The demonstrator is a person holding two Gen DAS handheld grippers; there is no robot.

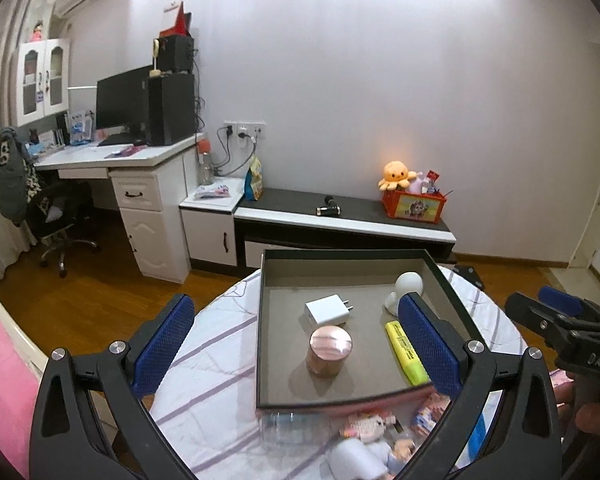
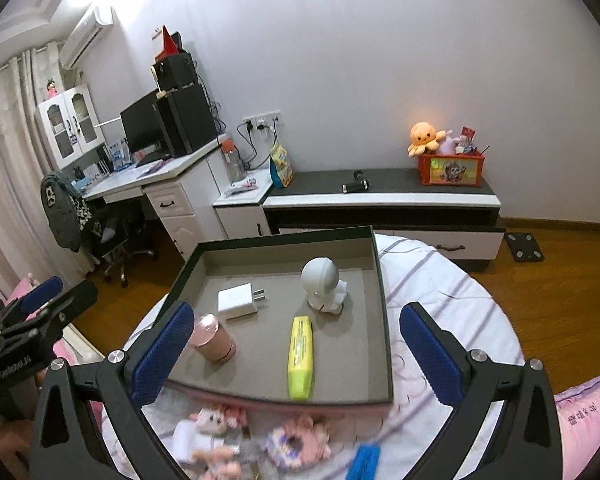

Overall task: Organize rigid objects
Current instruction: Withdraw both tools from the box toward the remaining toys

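Now your shallow dark-rimmed tray with the grey floor (image 2: 374, 280) sits on the striped white bedsheet (image 2: 440, 280). Inside, the white astronaut figurine (image 2: 323, 280) stands near the far right corner, the yellow highlighter (image 2: 300, 356) lies toward the near edge, the pink round tin (image 1: 330, 350) rests left of it, the white charger plug (image 2: 238, 300) behind that. Your left gripper (image 1: 296, 346) and right gripper (image 2: 296, 354) both gape wide, holding nothing.
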